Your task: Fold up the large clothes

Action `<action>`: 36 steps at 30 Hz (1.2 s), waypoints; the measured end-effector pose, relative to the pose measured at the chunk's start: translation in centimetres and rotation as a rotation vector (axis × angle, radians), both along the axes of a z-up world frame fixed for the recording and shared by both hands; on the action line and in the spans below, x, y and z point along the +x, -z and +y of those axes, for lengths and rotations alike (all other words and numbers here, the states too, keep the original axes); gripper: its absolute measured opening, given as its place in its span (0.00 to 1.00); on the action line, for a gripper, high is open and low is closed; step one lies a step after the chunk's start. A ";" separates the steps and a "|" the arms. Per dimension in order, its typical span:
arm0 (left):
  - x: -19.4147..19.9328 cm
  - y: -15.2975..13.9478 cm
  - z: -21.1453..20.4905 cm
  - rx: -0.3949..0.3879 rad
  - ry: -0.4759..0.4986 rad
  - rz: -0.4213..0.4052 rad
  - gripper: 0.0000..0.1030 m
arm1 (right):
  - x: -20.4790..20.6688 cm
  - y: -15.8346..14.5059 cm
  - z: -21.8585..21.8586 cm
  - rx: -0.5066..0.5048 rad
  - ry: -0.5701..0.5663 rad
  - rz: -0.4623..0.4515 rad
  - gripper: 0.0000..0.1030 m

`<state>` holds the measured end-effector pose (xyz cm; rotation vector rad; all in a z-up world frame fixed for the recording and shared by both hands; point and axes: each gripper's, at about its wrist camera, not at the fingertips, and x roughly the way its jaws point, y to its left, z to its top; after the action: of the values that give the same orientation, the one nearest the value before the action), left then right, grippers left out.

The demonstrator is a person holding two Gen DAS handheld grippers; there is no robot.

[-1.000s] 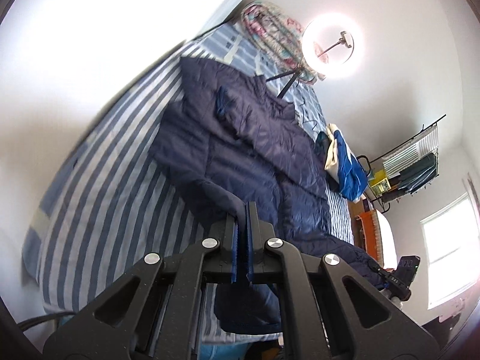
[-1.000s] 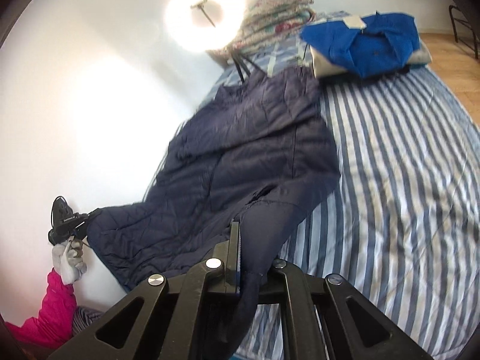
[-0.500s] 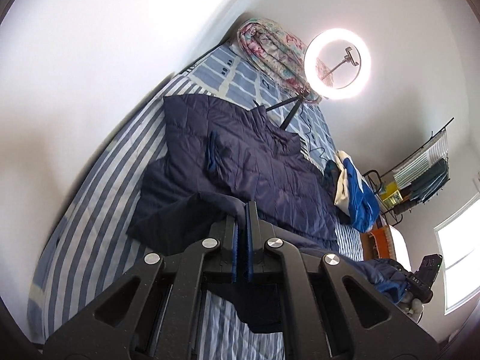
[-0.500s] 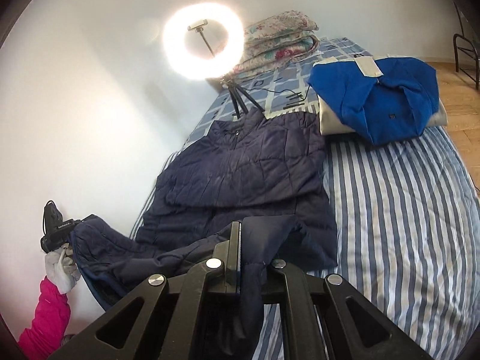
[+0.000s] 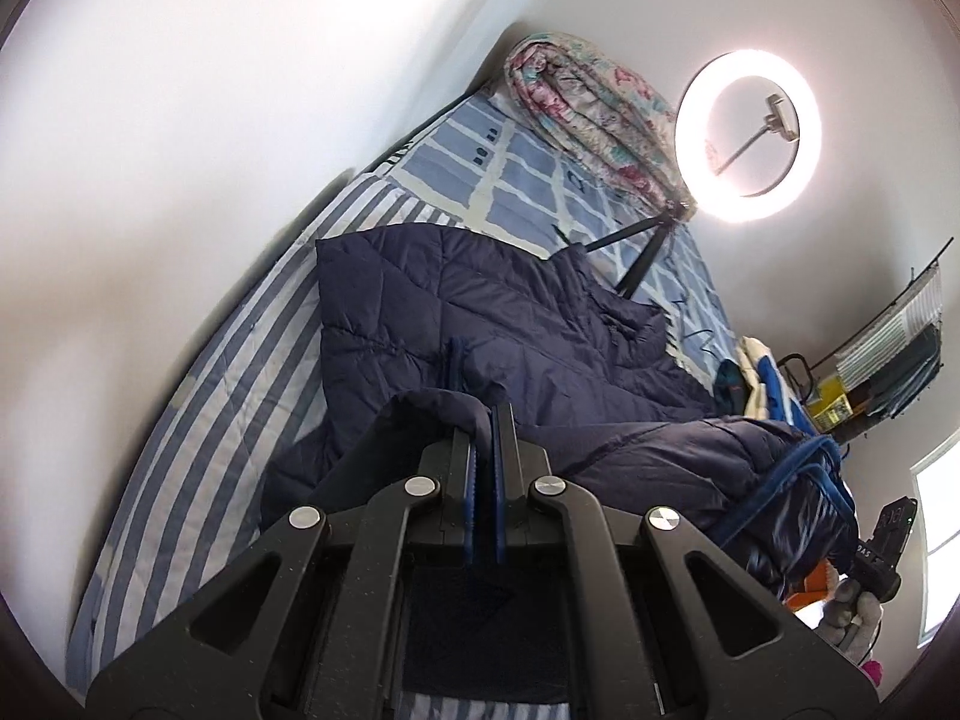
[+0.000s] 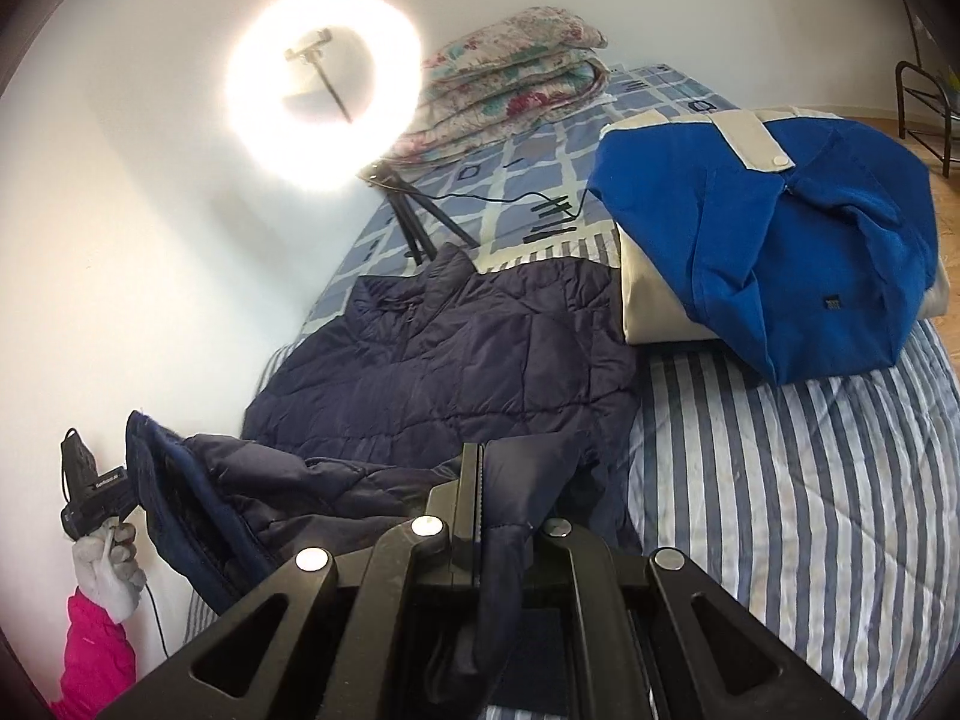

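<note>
Both my grippers have carried the hem of the navy jacket up the striped bed toward its collar. Left gripper and right gripper each pinch the hem tight. Next I should lay it down evenly, then let go.

- White lettering on the side of the left hand-held gripper, right wrist view: too small and blurred to read.
- White characters on the right hand-held gripper, left wrist view: partly visible, not legible.
- No other text readable.
</note>
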<state>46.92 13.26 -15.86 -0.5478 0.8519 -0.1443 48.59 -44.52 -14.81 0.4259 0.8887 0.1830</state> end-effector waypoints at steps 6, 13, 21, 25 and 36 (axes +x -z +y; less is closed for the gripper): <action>4.2 3.4 -0.2 0.043 -0.006 0.051 0.01 | 4.8 3.4 0.0 -0.044 0.028 0.059 0.01; 6.6 7.1 -0.7 0.071 -0.003 0.105 0.01 | 6.8 6.6 0.0 -0.072 0.029 0.106 0.01; 7.0 7.6 -0.6 0.051 -0.008 0.109 0.02 | 6.8 7.1 -0.6 -0.038 0.029 0.111 0.04; 6.9 6.2 -0.8 0.098 0.004 0.101 0.26 | 6.2 5.8 -1.0 -0.026 0.017 0.079 0.26; 6.0 1.7 1.1 0.210 0.032 -0.006 0.59 | 3.2 2.3 -5.1 -0.088 0.028 -0.041 0.54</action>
<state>52.89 14.36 -17.59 -0.3370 0.8582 -0.0840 51.81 -49.58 -17.08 0.3516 0.8468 0.1256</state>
